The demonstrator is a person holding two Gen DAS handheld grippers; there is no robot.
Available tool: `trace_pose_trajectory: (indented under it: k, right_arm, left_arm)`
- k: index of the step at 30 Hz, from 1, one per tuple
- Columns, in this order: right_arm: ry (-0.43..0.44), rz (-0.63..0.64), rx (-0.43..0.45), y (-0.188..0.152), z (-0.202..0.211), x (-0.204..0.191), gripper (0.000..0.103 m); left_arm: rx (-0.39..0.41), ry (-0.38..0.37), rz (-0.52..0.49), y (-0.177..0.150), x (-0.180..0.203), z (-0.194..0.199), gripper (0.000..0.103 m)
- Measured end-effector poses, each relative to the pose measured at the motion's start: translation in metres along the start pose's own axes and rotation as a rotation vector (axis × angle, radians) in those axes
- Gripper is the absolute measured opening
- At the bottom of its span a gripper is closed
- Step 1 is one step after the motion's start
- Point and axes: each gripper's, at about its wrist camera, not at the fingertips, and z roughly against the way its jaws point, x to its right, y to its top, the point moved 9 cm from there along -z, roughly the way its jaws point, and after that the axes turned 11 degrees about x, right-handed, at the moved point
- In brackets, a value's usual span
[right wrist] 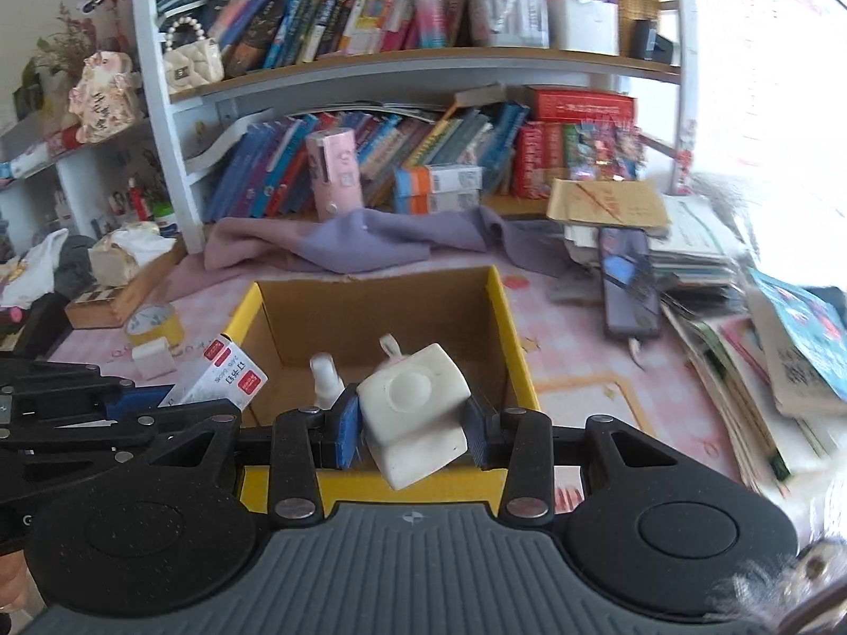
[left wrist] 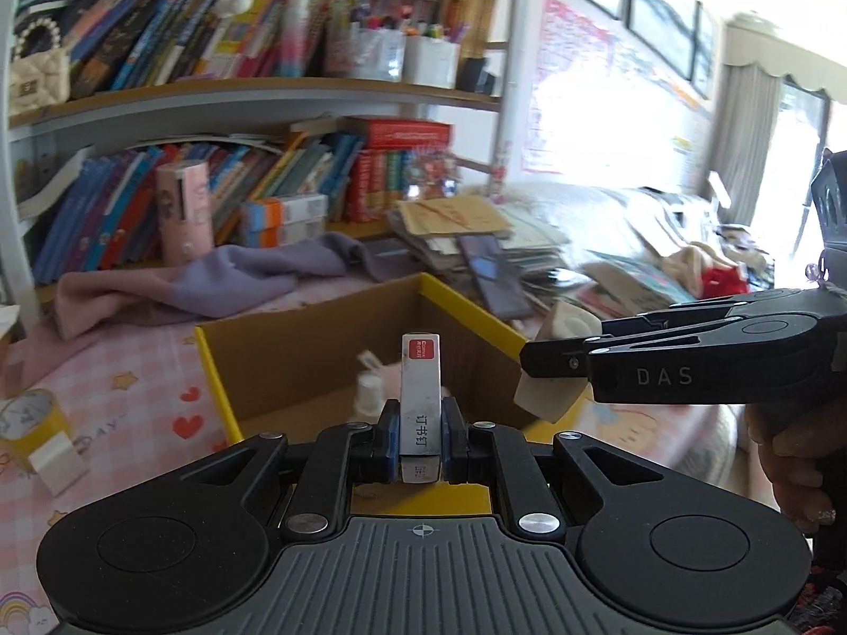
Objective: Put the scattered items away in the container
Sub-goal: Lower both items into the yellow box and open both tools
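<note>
My left gripper (left wrist: 420,442) is shut on a small white staple box (left wrist: 420,397) with a red end label, held at the near edge of the open yellow-rimmed cardboard box (left wrist: 212,370). My right gripper (right wrist: 413,423) is shut on a cream white eraser-like block (right wrist: 415,407) over the same box's (right wrist: 513,338) near edge. The right gripper also shows in the left wrist view (left wrist: 534,365), with the block (left wrist: 550,360). The staple box shows in the right wrist view (right wrist: 222,378) at the box's left rim. A small white bottle (right wrist: 325,378) and a pink item (right wrist: 392,346) lie inside the box.
A yellow tape roll (right wrist: 153,324) and a small white block (right wrist: 153,360) sit left of the box on the pink cloth. A purple cloth (right wrist: 360,243) lies behind it. A phone (right wrist: 630,286) and stacked books (right wrist: 704,264) are at right. Bookshelves (right wrist: 402,63) stand behind.
</note>
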Motion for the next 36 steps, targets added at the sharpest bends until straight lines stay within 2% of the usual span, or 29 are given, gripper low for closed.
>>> trace_pose_trajectory:
  k: [5, 14, 22, 25, 27, 28, 33, 36]
  right_arm:
    - [0.09, 0.033, -0.072, -0.009, -0.037, -0.003, 0.037]
    - [0.228, 0.021, -0.223, -0.037, -0.08, -0.014, 0.038]
    - [0.279, -0.002, -0.284, -0.049, -0.095, -0.017, 0.041]
    - [0.27, -0.004, -0.279, -0.05, -0.096, -0.015, 0.043]
    - [0.262, -0.013, -0.272, -0.049, -0.095, -0.012, 0.045]
    - [0.255, -0.015, -0.267, -0.048, -0.095, -0.01, 0.048]
    - [0.216, -0.012, -0.217, -0.041, -0.087, -0.005, 0.06]
    - [0.194, 0.002, -0.182, -0.036, -0.081, -0.004, 0.063]
  left_arm:
    - [-0.075, 0.085, 0.032, -0.011, -0.018, -0.028, 0.013]
    - [-0.175, 0.135, 0.024, -0.033, -0.02, -0.057, 0.013]
    - [-0.194, 0.195, 0.056, -0.039, -0.031, -0.059, 0.015]
    - [-0.189, 0.209, 0.06, -0.039, -0.033, -0.058, 0.021]
    - [-0.176, 0.222, 0.071, -0.037, -0.034, -0.055, 0.034]
    - [-0.168, 0.231, 0.074, -0.036, -0.035, -0.054, 0.036]
    - [-0.117, 0.265, 0.08, -0.027, -0.038, -0.042, 0.061]
    - [-0.082, 0.267, 0.077, -0.022, -0.036, -0.034, 0.07]
